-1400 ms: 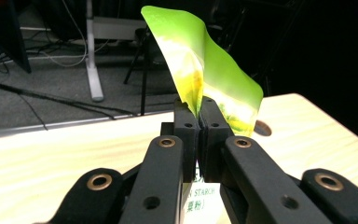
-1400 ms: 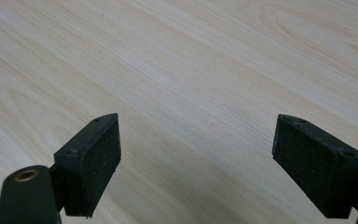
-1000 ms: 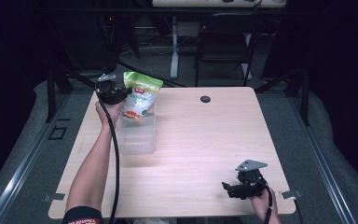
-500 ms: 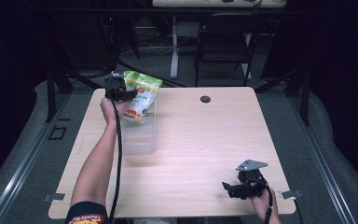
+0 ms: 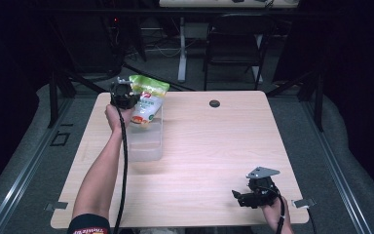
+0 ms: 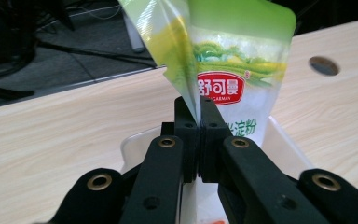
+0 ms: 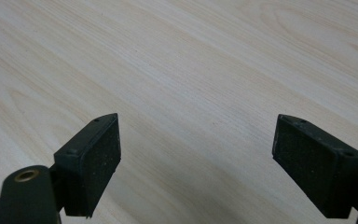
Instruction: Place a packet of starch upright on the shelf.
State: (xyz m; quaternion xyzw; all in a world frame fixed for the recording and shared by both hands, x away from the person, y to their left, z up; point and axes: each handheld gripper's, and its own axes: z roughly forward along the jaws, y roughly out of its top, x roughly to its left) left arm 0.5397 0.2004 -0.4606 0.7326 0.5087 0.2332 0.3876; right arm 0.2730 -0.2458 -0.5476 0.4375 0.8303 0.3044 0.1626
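High view, left gripper (image 5: 126, 94): it is sitting at the far left of the table (image 5: 214, 146), raised above a clear container (image 5: 145, 139), with its jaws pinching the left edge of a green and white pouch (image 5: 147, 100).
High view, pouch: it is hanging tilted, its lower end dipping into the far end of the container, its green top leaning away past the table's far edge.
High view, right gripper (image 5: 246, 197): it is resting low near the table's near right corner, well apart from the pouch, grey plate on top; how wide its jaws are standing I cannot tell here.
High view, other things: a dark round hole (image 5: 215, 103) is showing near the far edge.
Left gripper view, fingers (image 6: 186, 135): they are pressing together on a folded edge of the pouch (image 6: 233, 60), with no gap showing; the container (image 6: 279, 140) rim is lying just behind.
Right gripper view, fingers (image 7: 93, 158): they are standing wide apart, holding nothing, over bare table (image 7: 191, 70).
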